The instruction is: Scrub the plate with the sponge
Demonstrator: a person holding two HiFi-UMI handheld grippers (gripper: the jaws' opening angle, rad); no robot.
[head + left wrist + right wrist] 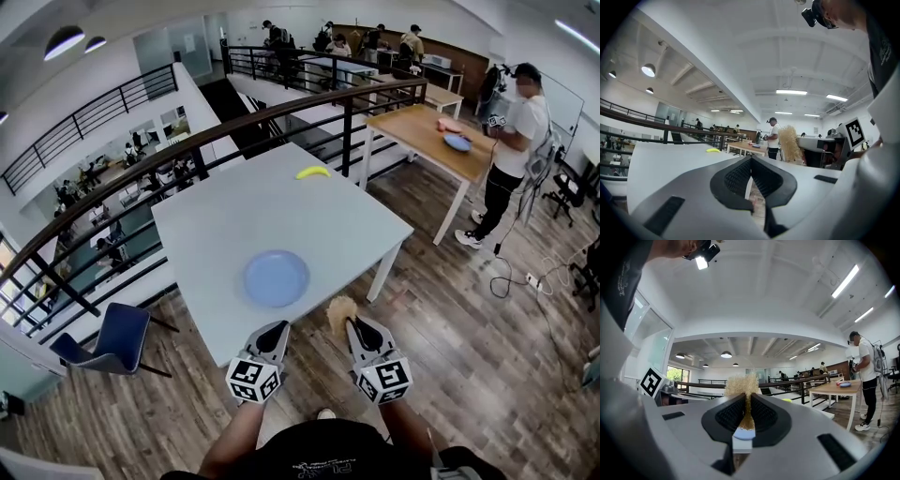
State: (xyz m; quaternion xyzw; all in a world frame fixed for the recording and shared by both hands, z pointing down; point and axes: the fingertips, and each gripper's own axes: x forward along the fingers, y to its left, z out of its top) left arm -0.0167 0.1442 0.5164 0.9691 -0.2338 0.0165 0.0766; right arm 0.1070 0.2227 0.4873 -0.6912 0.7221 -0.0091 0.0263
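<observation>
- Left claw [275,330]: pressed shut on nothing, level, just short of the near edge of the white rectangular counter [281,211]; probably kept free to steady the plate.
- Right claw [355,327]: clamped on the base of the tan, bristly fibre sponge [340,310], tuft projecting forward so the working end meets the plate first.
- Round pale-blue plate [277,277]: flat on the counter near its front edge, ahead of both claws, untouched; scrubbing judged not yet begun.
- Yellow banana [313,172]: far side, well apart, irrelevant.
</observation>
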